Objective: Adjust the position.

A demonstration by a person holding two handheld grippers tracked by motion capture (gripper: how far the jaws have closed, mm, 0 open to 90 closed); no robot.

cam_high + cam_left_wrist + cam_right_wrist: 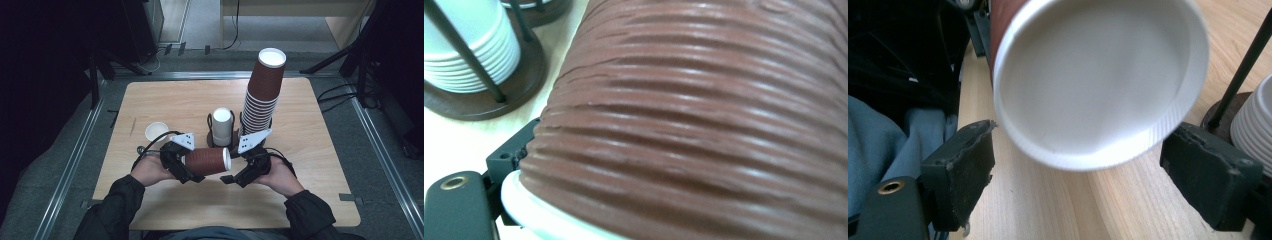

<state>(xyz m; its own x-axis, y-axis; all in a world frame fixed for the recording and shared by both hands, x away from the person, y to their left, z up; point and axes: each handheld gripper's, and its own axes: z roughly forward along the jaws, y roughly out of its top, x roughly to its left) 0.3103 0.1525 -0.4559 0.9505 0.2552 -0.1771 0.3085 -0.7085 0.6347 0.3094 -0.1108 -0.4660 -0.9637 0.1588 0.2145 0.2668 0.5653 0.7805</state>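
A brown ribbed paper cup [207,161] lies level above the table's front, a white lid [1098,80] on the end that points right. My left gripper [187,167] is shut on the cup's body; in the left gripper view the ribbed cup [704,115] rests against one black finger [509,157]. My right gripper [231,176] faces the lidded end. In the right gripper view that gripper [1088,176] is open, and its pads [968,170] stand on either side of the lid's rim without touching it.
A tall stack of brown cups [262,95] stands in a wire holder behind the grippers. A shorter stack of white lids [221,126] sits in a holder to its left. One loose white lid [156,131] lies on the wooden table [165,100].
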